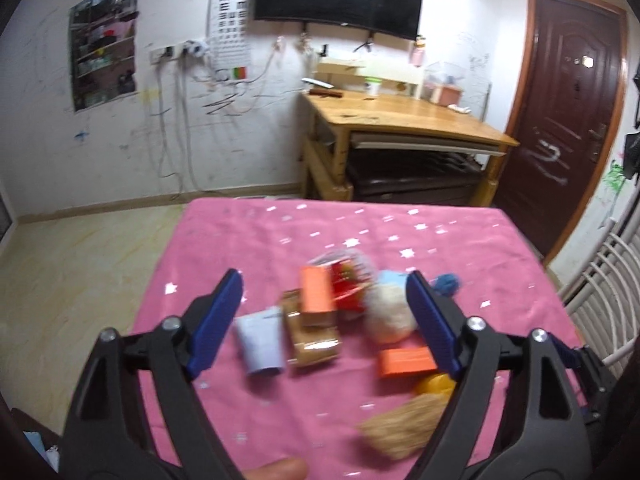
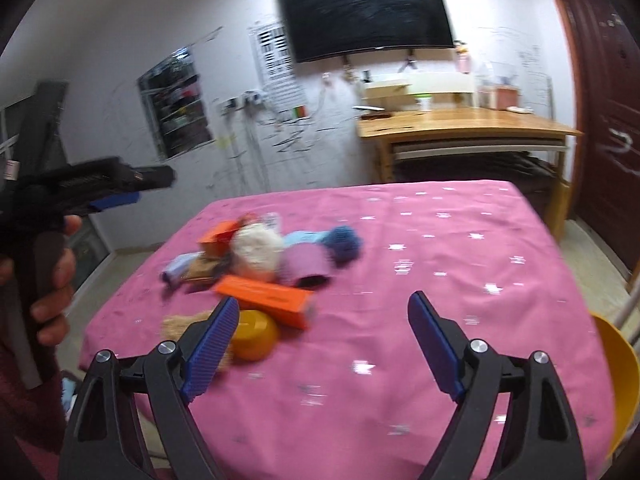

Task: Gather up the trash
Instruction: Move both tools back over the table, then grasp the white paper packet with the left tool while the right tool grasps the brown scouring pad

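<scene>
A heap of trash lies on the pink starred tablecloth (image 1: 440,240): an upright orange box (image 1: 316,294), a lying orange box (image 1: 406,362), a pale paper cup (image 1: 260,342), a brown wrapped pack (image 1: 312,336), a white fluffy ball (image 1: 388,312), a blue pompom (image 1: 448,284) and a yellow cap (image 1: 434,386). My left gripper (image 1: 324,280) hovers open above the heap, holding nothing. My right gripper (image 2: 324,301) is open and empty over the near tablecloth (image 2: 440,260), just right of the yellow cap (image 2: 254,334) and orange box (image 2: 266,300). A hand holds the left gripper (image 2: 116,200) at the far left.
A yellow container (image 2: 620,380) pokes in at the right table edge. A white wire rack (image 1: 600,280) stands right of the table. Beyond are a wooden desk (image 1: 400,116), a dark door (image 1: 568,120) and bare floor (image 1: 80,260) on the left.
</scene>
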Demonstrator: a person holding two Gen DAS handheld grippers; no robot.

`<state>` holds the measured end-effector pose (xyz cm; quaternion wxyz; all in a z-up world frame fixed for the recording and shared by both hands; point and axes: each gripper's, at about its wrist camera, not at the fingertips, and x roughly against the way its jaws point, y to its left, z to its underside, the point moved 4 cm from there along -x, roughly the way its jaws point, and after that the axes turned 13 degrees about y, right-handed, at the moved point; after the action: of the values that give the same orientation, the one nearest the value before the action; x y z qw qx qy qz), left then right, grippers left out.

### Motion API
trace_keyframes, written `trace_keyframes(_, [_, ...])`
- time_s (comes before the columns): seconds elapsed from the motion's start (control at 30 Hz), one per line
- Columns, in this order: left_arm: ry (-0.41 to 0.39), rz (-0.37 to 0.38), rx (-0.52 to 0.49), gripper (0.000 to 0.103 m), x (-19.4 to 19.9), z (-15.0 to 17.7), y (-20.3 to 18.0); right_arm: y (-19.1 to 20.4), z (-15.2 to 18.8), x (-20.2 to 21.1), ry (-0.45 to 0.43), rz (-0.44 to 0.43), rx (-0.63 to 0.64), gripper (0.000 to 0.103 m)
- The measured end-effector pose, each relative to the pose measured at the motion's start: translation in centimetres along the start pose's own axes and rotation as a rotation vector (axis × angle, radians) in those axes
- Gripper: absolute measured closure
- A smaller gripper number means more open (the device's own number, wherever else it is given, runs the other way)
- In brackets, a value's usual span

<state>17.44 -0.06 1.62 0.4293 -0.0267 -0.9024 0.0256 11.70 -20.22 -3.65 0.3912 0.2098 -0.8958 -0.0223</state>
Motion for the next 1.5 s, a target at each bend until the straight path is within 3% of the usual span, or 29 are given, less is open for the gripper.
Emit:
trace_keyframes(0.27, [0.115,-0.030,0.040,0.020,-4.4,2.5,4.6,4.9,-0.3,-1.9,0.049,-0.055,0.111,0.022])
trace_keyframes(0.6, [0.178,0.003,-0.022,0.020,-7.7,4.7,5.1,8.2,0.5,-4.8,0.114,-0.077,0.191,0.020])
trace_keyframes(0.7, [0.189,0.014,-0.038,0.030,-7.9,4.8,5.0,8.8,0.6,-5.1,0.115,-0.070,0.217,0.020])
trace_keyframes(0.87, [0.207,0.027,-0.036,0.063,-8.4,4.9,4.8,9.0,0.4,-5.6,0.113,-0.073,0.226,0.020])
trace_keyframes(0.97, [0.195,0.027,-0.031,0.073,-8.2,4.9,4.7,9.0,0.4,-5.7,0.108,-0.061,0.232,0.020])
trace_keyframes(1.1, [0.184,0.033,-0.016,0.076,-7.7,5.2,5.0,9.6,0.6,-5.7,0.104,-0.051,0.258,0.028])
trace_keyframes(1.2, [0.170,0.039,-0.011,0.077,-7.2,5.4,5.4,10.0,0.7,-6.0,0.103,-0.026,0.286,0.048])
trace_keyframes(1.5, [0.114,0.031,0.005,0.077,-4.7,5.4,6.4,9.6,0.3,-5.3,0.045,-0.042,0.290,0.053])
